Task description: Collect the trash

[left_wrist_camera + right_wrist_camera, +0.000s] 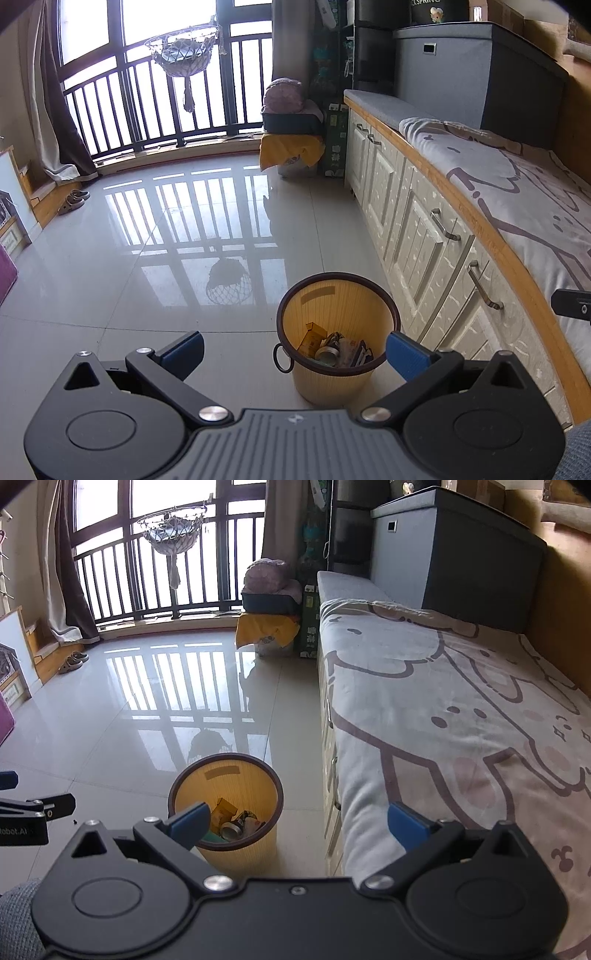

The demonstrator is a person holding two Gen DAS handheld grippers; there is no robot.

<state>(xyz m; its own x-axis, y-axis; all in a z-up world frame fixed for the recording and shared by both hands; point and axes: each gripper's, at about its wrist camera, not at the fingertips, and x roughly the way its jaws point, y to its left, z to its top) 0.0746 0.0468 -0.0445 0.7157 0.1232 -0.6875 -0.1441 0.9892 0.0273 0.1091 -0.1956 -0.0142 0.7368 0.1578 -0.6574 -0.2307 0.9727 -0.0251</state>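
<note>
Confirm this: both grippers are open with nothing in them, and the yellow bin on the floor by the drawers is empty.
Not quite. The bin is not empty: the left wrist view shows a can, a small box and wrappers inside. The rest holds: the left gripper and right gripper are open and hold nothing, and the bin stands on the floor beside the drawers.

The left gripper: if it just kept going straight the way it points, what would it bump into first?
Probably the bin: it sits between the open fingers of the left gripper, slightly below. Depth is unclear, so it might pass over the rim and meet the floor beyond.
</note>
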